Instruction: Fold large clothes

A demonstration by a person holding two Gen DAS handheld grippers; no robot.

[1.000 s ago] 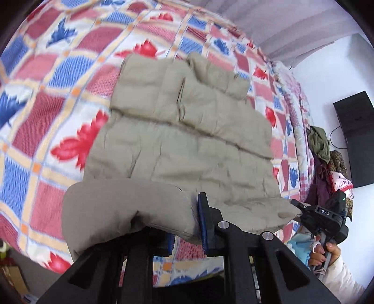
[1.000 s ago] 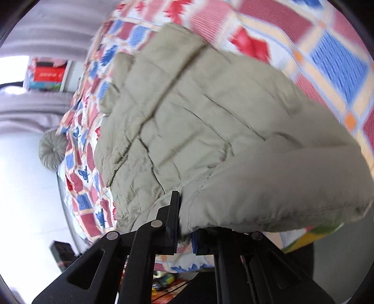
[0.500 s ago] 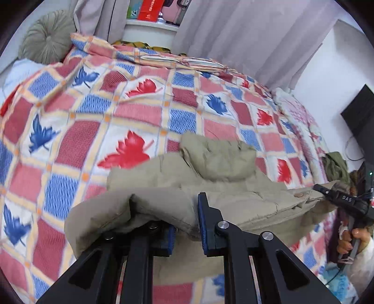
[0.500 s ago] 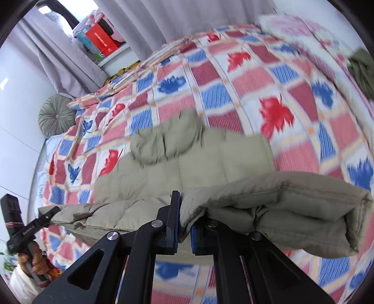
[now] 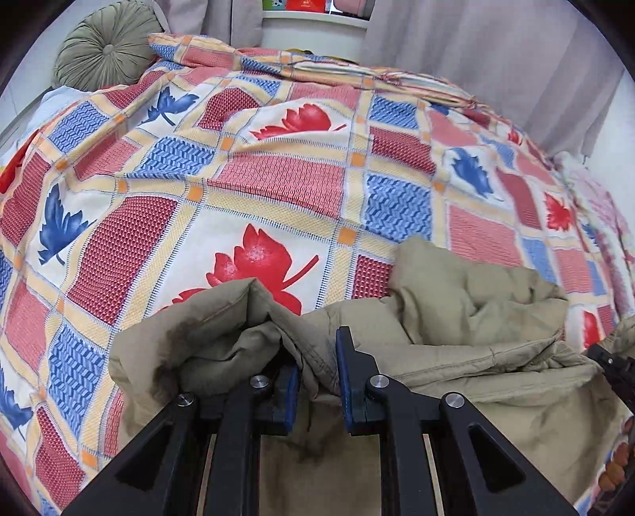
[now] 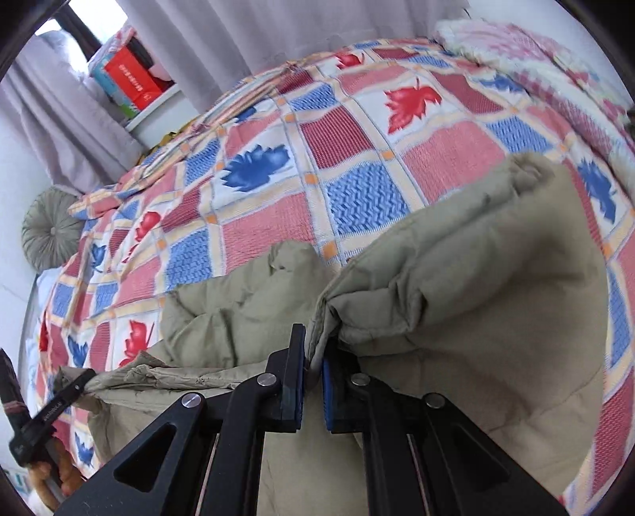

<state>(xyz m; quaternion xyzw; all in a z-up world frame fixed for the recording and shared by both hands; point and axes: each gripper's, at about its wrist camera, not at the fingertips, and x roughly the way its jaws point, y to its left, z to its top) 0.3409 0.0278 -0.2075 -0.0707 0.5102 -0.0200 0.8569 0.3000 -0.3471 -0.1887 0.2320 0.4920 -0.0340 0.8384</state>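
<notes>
Both views were evenly and brightly lit by soft daylight, filtered through pale curtains [image 6: 254, 35] behind the bed. The window corner [image 6: 59, 24] in the right wrist view was overexposed. Only gentle shadows were cast in the folds of the khaki jacket [image 5: 456, 317]. Strong fisheye bending was seen toward the black circular edges. The bedspread [image 6: 496, 131] was blurred by motion in the right wrist view, while the left wrist view was sharp.

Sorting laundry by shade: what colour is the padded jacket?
Plain khaki-beige, no print. The padded jacket shows best in the right wrist view.
</notes>
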